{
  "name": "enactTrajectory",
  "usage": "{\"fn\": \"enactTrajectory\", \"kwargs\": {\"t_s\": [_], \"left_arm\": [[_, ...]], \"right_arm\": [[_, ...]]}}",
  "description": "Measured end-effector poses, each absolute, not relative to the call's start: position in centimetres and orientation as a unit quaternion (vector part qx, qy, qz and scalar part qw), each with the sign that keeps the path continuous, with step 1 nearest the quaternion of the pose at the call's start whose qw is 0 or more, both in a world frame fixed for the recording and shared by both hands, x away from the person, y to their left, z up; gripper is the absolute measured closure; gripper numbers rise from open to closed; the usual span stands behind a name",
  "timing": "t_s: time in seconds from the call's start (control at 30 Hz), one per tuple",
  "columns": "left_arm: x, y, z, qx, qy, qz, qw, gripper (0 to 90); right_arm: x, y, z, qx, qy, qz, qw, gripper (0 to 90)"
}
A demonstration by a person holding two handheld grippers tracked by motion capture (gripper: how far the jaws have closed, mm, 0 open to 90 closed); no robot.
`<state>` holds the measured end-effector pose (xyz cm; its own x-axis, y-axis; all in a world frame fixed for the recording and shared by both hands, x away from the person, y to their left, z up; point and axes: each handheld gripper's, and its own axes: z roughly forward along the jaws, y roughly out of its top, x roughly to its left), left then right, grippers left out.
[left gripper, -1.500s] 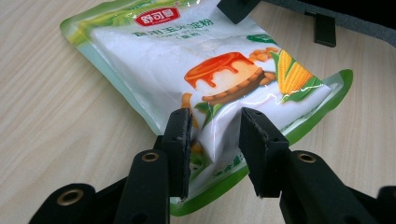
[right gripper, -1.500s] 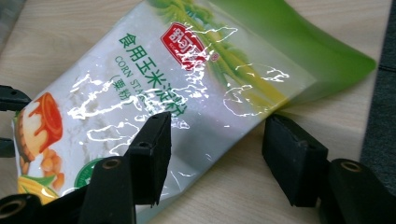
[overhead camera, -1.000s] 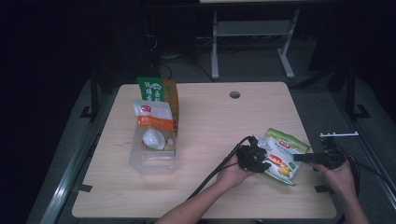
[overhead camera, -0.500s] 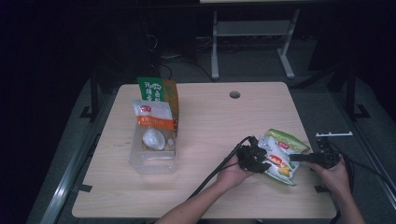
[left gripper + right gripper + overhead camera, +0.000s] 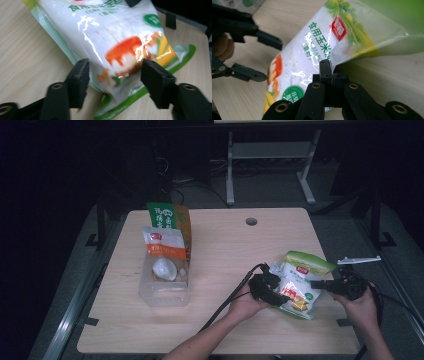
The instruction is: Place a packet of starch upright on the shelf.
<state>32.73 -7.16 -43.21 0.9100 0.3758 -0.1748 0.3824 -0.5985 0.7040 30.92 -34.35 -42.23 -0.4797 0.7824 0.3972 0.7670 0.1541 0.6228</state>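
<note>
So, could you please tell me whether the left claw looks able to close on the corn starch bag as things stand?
Probably yes. The left claw is open with its jaws on either side of the corn starch bag, nothing between them, while the right claw pinches the bag's edge.

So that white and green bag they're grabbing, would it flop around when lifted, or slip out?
Probably floppy: the bag is a soft pouch that creases where the right gripper pinches its edge. Its film is glossy, with bright glare, so it may slide in a weak grip. It looks filled with powder, so likely heavyish and saggy; the left gripper, open around its lower end, could steady it.
</note>
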Motion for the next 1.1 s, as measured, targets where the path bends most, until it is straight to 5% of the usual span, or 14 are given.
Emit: {"fn": "enactTrajectory", "kwargs": {"t_s": [0.17,0.7,0.83,0.97,1.1], "left_arm": [[33.3,-6.2,-43.2,0.88,0.237,-0.018,0.411,22.4],[35.1,-3.3,-43.6,0.842,0.268,-0.075,0.461,20.5],[34.9,-3.3,-43.6,0.831,0.256,-0.109,0.481,32.3],[34.3,-3.1,-43.0,0.836,0.24,-0.092,0.485,54.9],[33.6,-2.4,-42.5,0.836,0.236,-0.061,0.492,64.7]], "right_arm": [[29.7,-32.2,-39.8,0.454,0.788,0.412,0.054,90.0],[27.6,-30.3,-38.3,0.365,0.811,0.451,0.078,89.9],[27.5,-29.8,-38.1,0.354,0.816,0.45,0.077,89.9],[27.5,-29.3,-38.0,0.352,0.818,0.45,0.074,89.9],[27.6,-28.6,-37.9,0.346,0.817,0.454,0.077,89.9]]}}
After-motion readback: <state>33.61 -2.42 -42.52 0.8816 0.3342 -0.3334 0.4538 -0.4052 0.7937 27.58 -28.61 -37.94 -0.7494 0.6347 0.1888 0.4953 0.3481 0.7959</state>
